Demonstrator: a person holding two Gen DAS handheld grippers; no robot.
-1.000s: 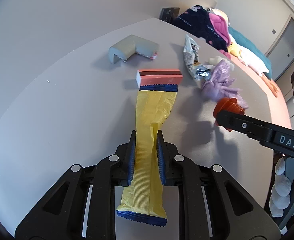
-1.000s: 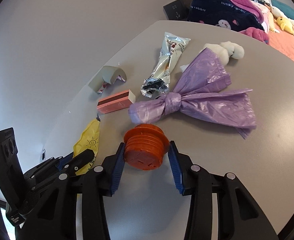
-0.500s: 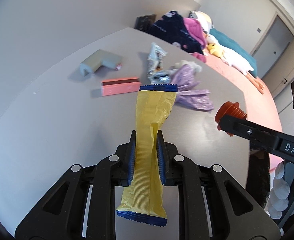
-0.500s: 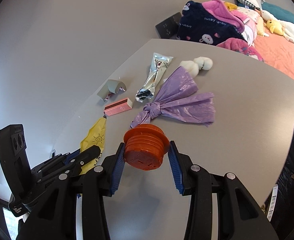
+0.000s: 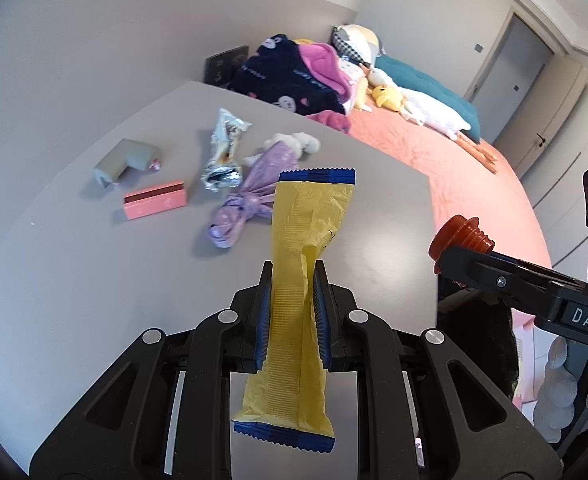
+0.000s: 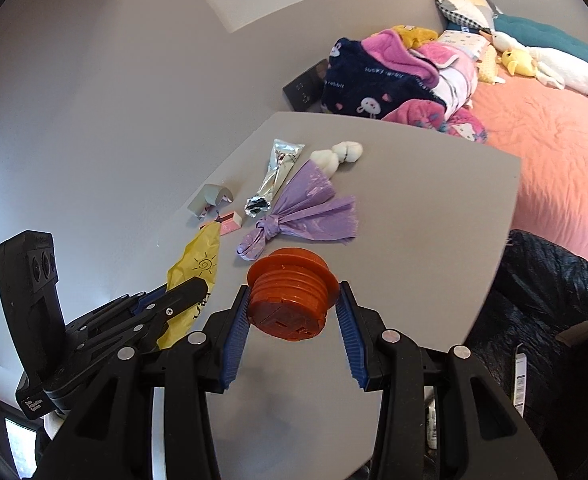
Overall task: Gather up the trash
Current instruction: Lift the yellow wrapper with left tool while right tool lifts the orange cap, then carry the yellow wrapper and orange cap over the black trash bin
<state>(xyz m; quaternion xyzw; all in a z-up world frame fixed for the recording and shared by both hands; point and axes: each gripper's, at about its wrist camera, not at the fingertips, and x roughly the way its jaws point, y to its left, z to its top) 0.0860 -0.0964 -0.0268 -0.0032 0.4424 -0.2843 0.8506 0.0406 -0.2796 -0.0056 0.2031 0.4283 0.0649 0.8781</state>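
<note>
Left wrist view, left to right: grey corner guard (image 5: 123,158) sits upper left on the grey table (image 5: 73,280), pink box (image 5: 154,205) just below it, silver foil wrapper (image 5: 223,152) to the right, then the knotted purple bag (image 5: 249,200) with white cotton balls (image 5: 294,142) at its far end. Centre frame, your left gripper (image 5: 292,304) has its fingers clamped narrow on the yellow wrapper (image 5: 302,272), which stands lengthwise between the blue pads, blue crimped ends top and bottom, held above the table. Right edge, your right gripper's finger shows with the orange screw cap (image 5: 460,236) at its tip; pink bed (image 5: 454,168) behind.

Right wrist view, left to right: left gripper lower left with the yellow wrapper (image 6: 195,276) sticking out, corner guard, pink box, foil wrapper and purple bag (image 6: 306,212) mid frame on the table. Lower centre, your right gripper (image 6: 291,312) pinches the orange screw cap (image 6: 289,300) between its blue pads, fingers set fairly wide around it, off the table. Black trash bag (image 6: 554,288) at right edge beside the table
</note>
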